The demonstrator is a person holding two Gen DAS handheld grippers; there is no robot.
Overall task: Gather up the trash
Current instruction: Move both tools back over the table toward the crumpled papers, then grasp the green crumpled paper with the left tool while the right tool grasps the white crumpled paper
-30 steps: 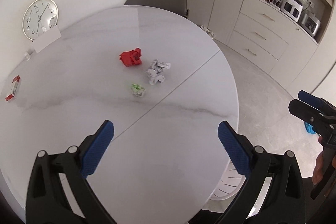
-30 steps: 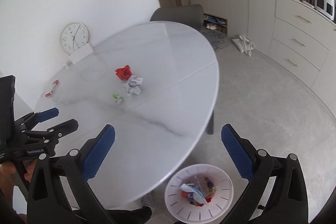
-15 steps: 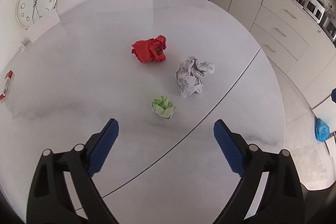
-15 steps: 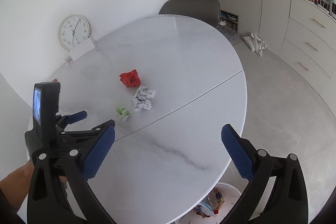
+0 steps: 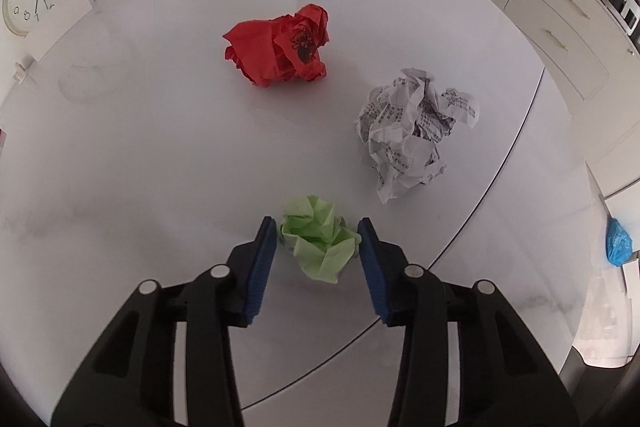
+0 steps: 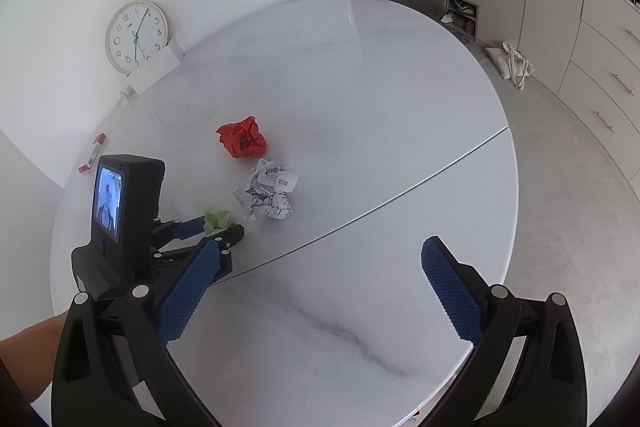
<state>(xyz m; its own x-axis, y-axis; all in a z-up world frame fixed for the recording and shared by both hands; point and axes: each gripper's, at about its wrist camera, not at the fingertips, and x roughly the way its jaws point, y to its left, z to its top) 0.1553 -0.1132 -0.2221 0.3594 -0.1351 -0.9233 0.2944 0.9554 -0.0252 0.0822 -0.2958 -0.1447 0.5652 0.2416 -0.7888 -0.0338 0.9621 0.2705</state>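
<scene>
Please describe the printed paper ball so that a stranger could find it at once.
On the round white table lie three crumpled balls. The printed paper ball lies between the red ball and the small green ball. Only it is white with black print.

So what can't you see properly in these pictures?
- Green paper, left wrist view: whether the closing left hand-held gripper presses it yet; too close to tell.
- Red box, right wrist view: print too small.
- Person's arm, right wrist view: cut off by the edge.
</scene>
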